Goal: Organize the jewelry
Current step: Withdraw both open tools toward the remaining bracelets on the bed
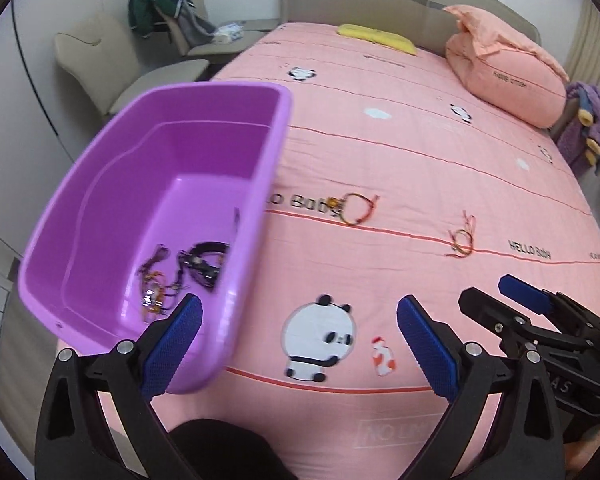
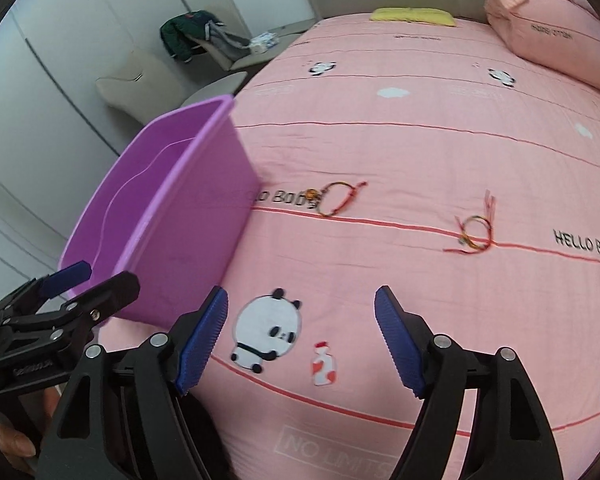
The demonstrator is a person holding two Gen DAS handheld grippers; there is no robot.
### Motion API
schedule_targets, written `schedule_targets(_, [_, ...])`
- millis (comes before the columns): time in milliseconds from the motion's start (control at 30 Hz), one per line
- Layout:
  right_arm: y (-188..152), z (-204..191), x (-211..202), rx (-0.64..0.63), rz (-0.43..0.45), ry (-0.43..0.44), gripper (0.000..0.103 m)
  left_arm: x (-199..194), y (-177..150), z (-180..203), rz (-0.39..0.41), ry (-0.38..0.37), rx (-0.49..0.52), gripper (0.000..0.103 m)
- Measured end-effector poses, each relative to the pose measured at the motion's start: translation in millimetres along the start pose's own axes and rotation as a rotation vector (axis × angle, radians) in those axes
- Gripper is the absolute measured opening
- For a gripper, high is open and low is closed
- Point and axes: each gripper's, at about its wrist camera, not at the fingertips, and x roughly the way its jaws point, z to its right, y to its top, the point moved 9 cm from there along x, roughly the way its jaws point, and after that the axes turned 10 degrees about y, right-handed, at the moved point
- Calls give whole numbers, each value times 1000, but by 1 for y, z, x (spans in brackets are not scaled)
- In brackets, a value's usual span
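Jewelry [image 1: 180, 276] is heaped in the purple plastic tub [image 1: 100, 240] at the bed's [image 1: 420, 152] left edge. Left tongs [image 1: 300, 344] and right tongs [image 2: 300, 340] are held apart, empty. Farther in, two braided bracelets [image 2: 338, 198] [image 2: 474, 234] are seen mid-bed.

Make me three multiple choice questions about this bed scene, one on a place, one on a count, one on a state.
1. Where is the purple plastic tub?
A. near the bed's left edge
B. on the beige chair
C. by the pink pillow

2. How many string bracelets lie on the pink panda-print bedsheet?
A. none
B. two
C. five

3. How does the right tool stand?
A. shut on a bracelet
B. open, holding nothing
C. shut on the tub

Answers: 1 A, the tub rests at that edge; 2 B, one bracelet near the tub, another farther right; 3 B, its blue pads are wide apart.
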Motion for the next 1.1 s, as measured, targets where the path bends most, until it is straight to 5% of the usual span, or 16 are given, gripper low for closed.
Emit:
schedule_targets(300, [-20,89,-16,104,78,-95,72,39,-7,58,-33,-38,53,96])
schedule_targets(600, [-18,162,13,150,92,-170,72,104,4,95,-32,-30,74,96])
schedule_targets(1100, [-9,208,67,158,127,-213,72,195,1,123,-54,-27,63,96])
